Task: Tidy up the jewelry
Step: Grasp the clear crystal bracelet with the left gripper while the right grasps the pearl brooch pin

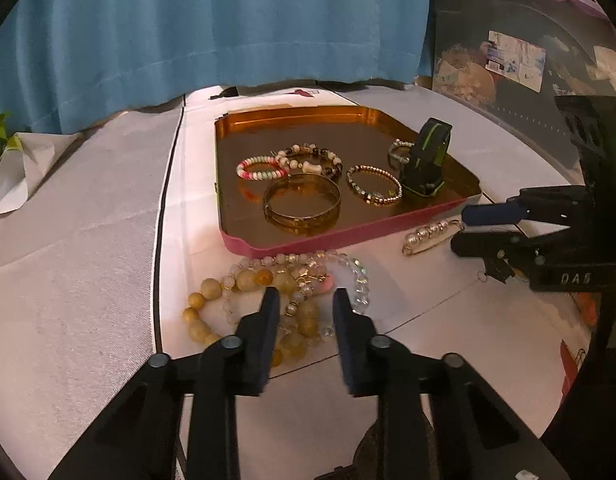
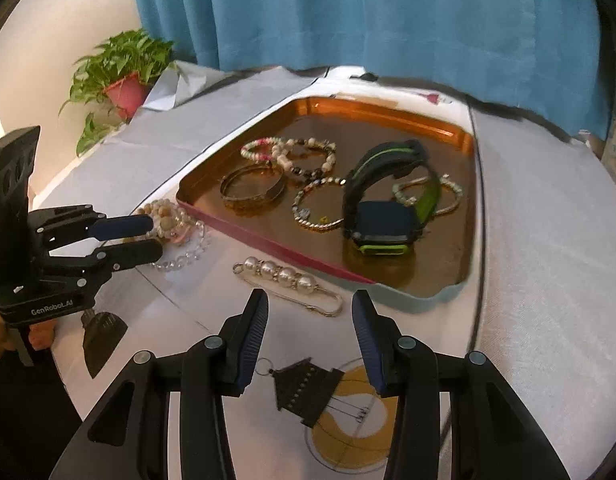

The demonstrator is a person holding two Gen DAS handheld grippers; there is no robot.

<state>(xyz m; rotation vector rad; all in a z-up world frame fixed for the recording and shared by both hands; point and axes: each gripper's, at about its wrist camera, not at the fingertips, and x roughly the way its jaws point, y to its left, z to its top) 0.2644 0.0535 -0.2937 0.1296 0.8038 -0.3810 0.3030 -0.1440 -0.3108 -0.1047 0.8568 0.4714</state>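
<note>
A pink-rimmed tray [image 1: 291, 240] [image 2: 267, 242] holds a gold bangle [image 1: 301, 202] [image 2: 252, 186], several bead bracelets [image 1: 374, 190] [image 2: 316, 204] and a black-green watch [image 1: 424, 164] [image 2: 382, 200]. A pile of yellow and clear bead bracelets [image 1: 283, 292] [image 2: 175, 224] lies on the table before the tray. My left gripper [image 1: 305, 300] [image 2: 145, 236] is open over this pile, empty. A pearl pin brooch [image 1: 428, 236] [image 2: 283, 276] lies beside the tray. My right gripper [image 2: 310, 304] [image 1: 464, 228] is open just short of the brooch, empty.
A dark house-shaped ornament on a ring [image 2: 303, 390] lies on the white table [image 1: 87, 280] between my right fingers. A potted plant [image 2: 123, 76] stands far left. A blue curtain [image 1: 227, 20] hangs behind. A clear storage box [image 1: 520, 40] stands at the right.
</note>
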